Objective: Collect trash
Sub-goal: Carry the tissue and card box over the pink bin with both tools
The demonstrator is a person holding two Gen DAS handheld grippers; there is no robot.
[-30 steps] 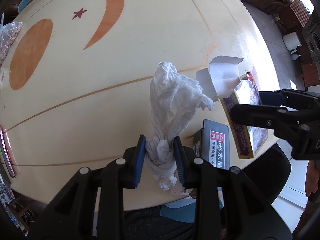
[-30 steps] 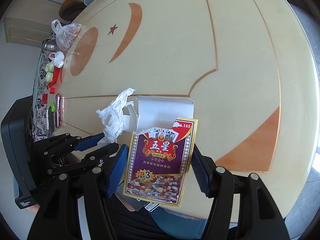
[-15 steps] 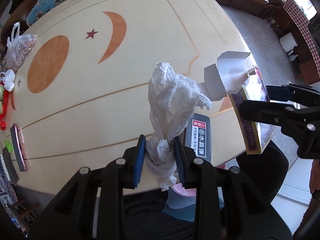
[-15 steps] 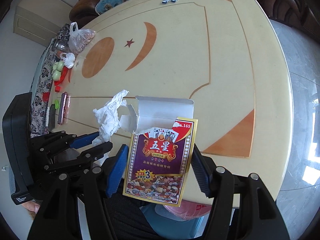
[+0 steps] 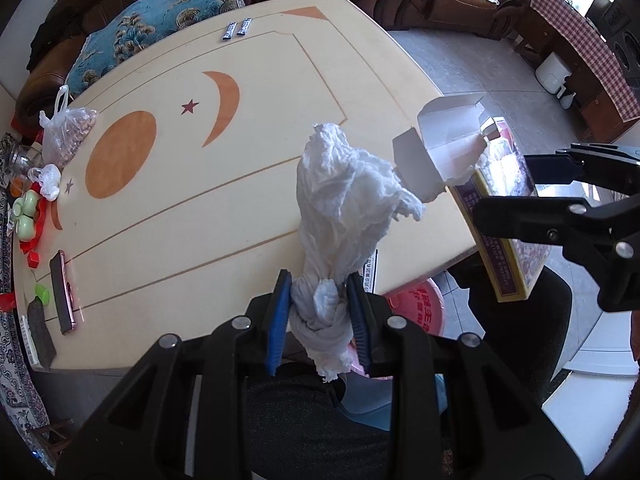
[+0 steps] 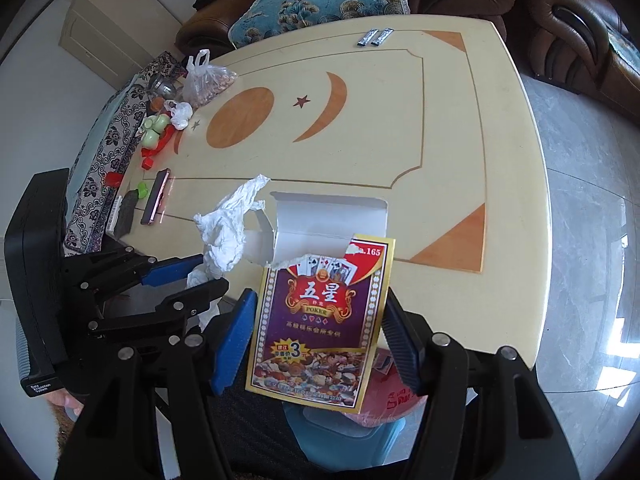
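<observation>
Left gripper [image 5: 320, 312] clenches tissue [image 5: 348, 204]; right gripper [image 6: 320, 336] grasps "POKER" card box [image 6: 316, 320].

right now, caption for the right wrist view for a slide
Right gripper clamps an opened playing-card box above the table.

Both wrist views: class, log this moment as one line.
left gripper: shut on tissue | right gripper: shut on card box | both above table

pink bin [image 5: 416, 300] — mostly hidden, lettering unreadable
</observation>
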